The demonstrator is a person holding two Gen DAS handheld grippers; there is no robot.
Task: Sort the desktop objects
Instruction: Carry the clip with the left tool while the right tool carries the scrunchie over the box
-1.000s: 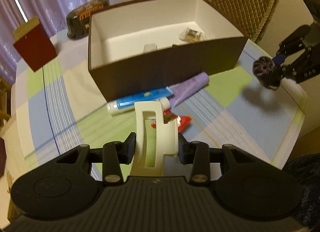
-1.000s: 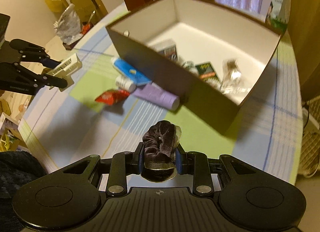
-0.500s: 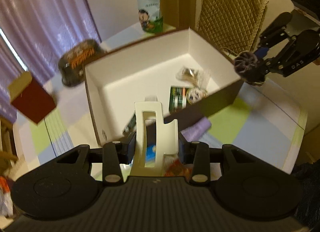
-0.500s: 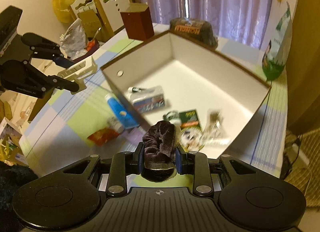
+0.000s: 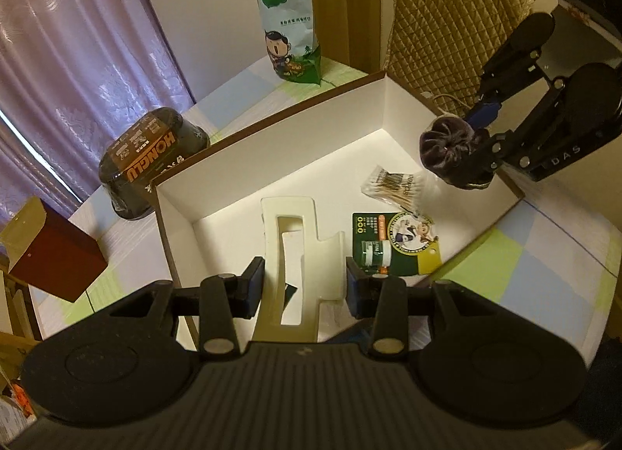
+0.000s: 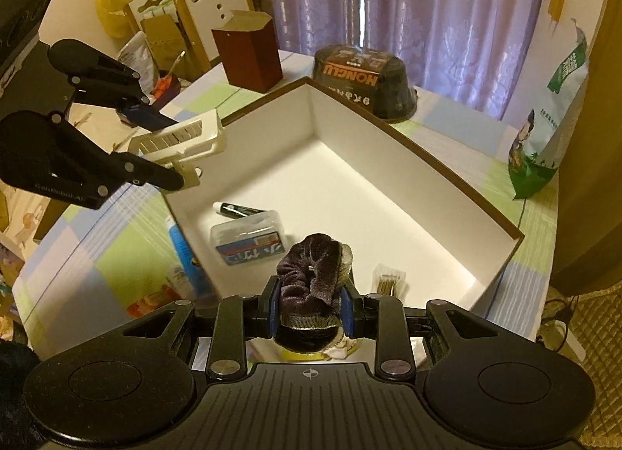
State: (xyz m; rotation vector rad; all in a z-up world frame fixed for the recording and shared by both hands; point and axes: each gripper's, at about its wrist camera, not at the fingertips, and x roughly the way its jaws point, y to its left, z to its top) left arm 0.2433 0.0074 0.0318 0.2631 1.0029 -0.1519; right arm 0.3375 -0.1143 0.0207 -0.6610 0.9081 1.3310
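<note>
L gripper [image 5: 305, 286], frame btm-ctr: fingers clamped on cream hair clip [image 5: 299, 252], above box [image 5: 272, 147]. R gripper [image 6: 311, 304]: pinching dark scrunchie [image 6: 315, 275] over box interior, frame ctr.

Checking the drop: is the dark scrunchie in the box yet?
Not yet: the scrunchie sits clamped in the right tongs, above the box.

We read "HONGLU" in orange letters on the dark round plastic tub [image 6: 363, 81] by the purple curtain. The tall pale blue and green snack bag [image 5: 287, 18] says "美食果" with tiny "GOURMETFRUIT" under it. We see "DAS" on the black arm of the right gripper [image 5: 472, 143]. The green card [image 5: 392, 242] in the white box [image 5: 272, 147] shows "000".
</note>
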